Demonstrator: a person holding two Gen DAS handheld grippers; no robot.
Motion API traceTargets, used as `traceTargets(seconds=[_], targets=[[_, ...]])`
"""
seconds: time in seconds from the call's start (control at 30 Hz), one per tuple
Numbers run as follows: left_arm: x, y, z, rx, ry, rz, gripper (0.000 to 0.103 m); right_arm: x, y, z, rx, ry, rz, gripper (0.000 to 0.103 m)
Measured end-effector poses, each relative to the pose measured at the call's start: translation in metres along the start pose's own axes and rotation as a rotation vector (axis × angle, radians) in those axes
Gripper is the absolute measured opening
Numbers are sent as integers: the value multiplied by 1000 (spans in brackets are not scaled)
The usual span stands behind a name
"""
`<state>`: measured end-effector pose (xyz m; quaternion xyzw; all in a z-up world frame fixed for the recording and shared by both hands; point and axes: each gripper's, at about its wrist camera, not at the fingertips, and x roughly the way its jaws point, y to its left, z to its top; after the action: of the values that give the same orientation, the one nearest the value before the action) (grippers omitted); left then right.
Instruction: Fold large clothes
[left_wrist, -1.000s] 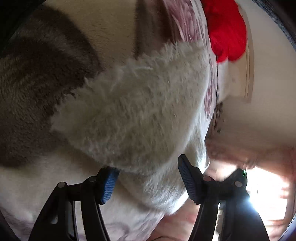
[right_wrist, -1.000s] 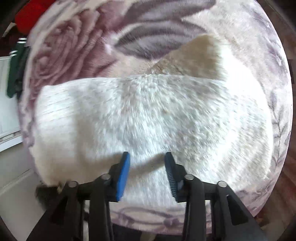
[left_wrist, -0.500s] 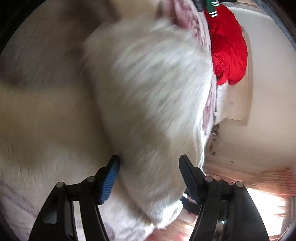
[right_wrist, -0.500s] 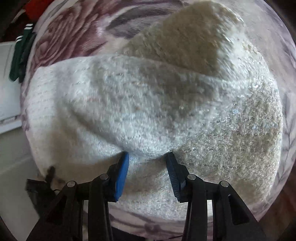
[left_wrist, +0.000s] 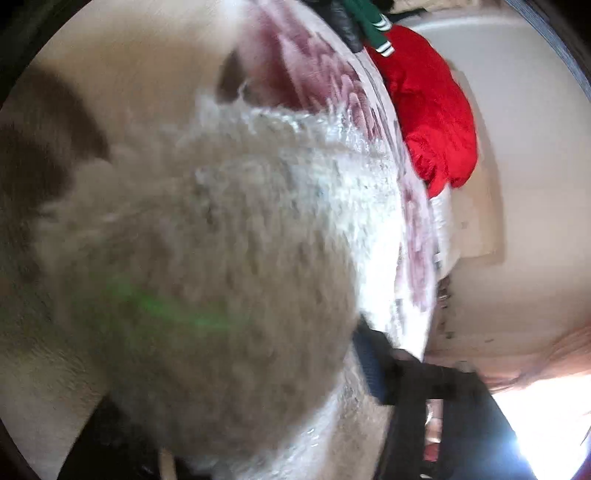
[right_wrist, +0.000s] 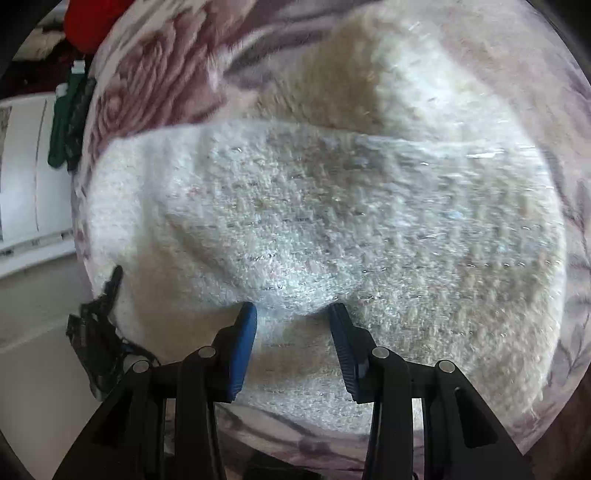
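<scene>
A fluffy white sweater (right_wrist: 332, 229) lies spread on a rose-patterned blanket (right_wrist: 147, 92). My right gripper (right_wrist: 291, 314) is shut on a raised fold at the sweater's near edge, with cloth pinched between its blue pads. In the blurred left wrist view the sweater (left_wrist: 240, 258) bulges close to the lens. There it hides one finger of my left gripper (left_wrist: 295, 339), whose jaws are closing with the cloth bunched between them. The other finger's blue pad (left_wrist: 369, 362) presses against the sweater. A black gripper frame (right_wrist: 96, 332) shows at the sweater's left edge.
A red garment (left_wrist: 432, 122) and a green one with white stripes (right_wrist: 62, 122) lie at the blanket's far end. White furniture (right_wrist: 29, 177) stands beside the bed. The blanket's edge (left_wrist: 413, 258) drops off toward a pale wall, and bright light comes from low right.
The left jaws have narrowed and the sweater now bulges over them, hiding one finger. The right gripper has come lower and closer to the sweater, still holding the same fold.
</scene>
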<state>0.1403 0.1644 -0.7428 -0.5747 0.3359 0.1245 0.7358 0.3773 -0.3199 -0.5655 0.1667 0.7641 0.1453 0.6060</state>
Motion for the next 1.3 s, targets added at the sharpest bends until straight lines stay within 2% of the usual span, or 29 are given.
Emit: traceTargets(seconds=[0.1, 0.13, 0.17, 0.2, 0.33, 0.37, 0.43, 0.5, 0.57, 0.63, 0.67, 0.7, 0.73, 0.8, 0.87, 0.93, 1.0, 1.07, 1.13, 1.2, 1.23, 1.27, 1.3], targets=[[-11, -11, 1, 59, -8, 12, 31, 2, -11, 2, 31, -5, -41, 42], [-20, -19, 0, 98, -9, 18, 30, 9, -15, 3, 46, 7, -38, 42], [-12, -39, -13, 137, -14, 27, 28, 21, -21, 3, 65, 14, -36, 42], [-17, -50, -9, 209, -20, 37, 26, 27, -24, 5, 68, 15, -40, 42], [-32, -135, -49, 644, -25, 59, 21, 32, -27, 9, 77, 5, -47, 45], [-27, -152, -57, 728, -19, 59, 20, 31, -32, 9, 79, 8, -24, 45], [-19, -193, -93, 984, 9, 51, 20, 29, -44, 10, 97, 12, 50, 45], [-14, -214, -128, 1184, 36, 48, 20, 26, -63, 8, 141, 14, 151, 45], [-6, -226, -167, 1404, 94, 33, 20, 19, -87, 5, 187, 20, 275, 45], [0, -225, -222, 1691, 151, 26, 20, 9, -111, -3, 235, 21, 394, 45], [5, -223, -238, 1775, 169, 20, 20, 0, -129, -10, 264, 13, 446, 45], [9, -214, -259, 1881, 222, 15, 20, -10, -144, -18, 282, -8, 453, 54], [13, -207, -273, 1961, 248, 11, 20, -21, -161, -27, 300, -34, 440, 58], [18, -194, -289, 2038, 301, 21, 19, -44, -201, -53, 350, -79, 369, 58], [20, -184, -310, 2103, 316, 52, 19, -62, -233, -77, 396, -115, 290, 58], [30, -174, -321, 2174, 319, 93, 19, -81, -266, -104, 470, -145, 225, 63], [29, -170, -320, 2224, 316, 118, 19, -99, -282, -125, 519, -199, 217, 64], [27, -175, -312, 2249, 314, 120, 19, -118, -278, -128, 511, -269, 297, 74], [22, -180, -306, 2242, 315, 110, 19, -132, -262, -117, 449, -317, 391, 91], [24, -173, -301, 2247, 303, 111, 19, -133, -228, -97, 348, -313, 424, 92], [22, -174, -301, 2252, 301, 116, 19, -124, -199, -84, 320, -300, 418, 92], [33, -174, -293, 2246, 290, 118, 19, -114, -188, -69, 300, -281, 414, 92], [33, -177, -287, 2191, 277, 113, 19, -104, -173, -53, 297, -256, 416, 92]])
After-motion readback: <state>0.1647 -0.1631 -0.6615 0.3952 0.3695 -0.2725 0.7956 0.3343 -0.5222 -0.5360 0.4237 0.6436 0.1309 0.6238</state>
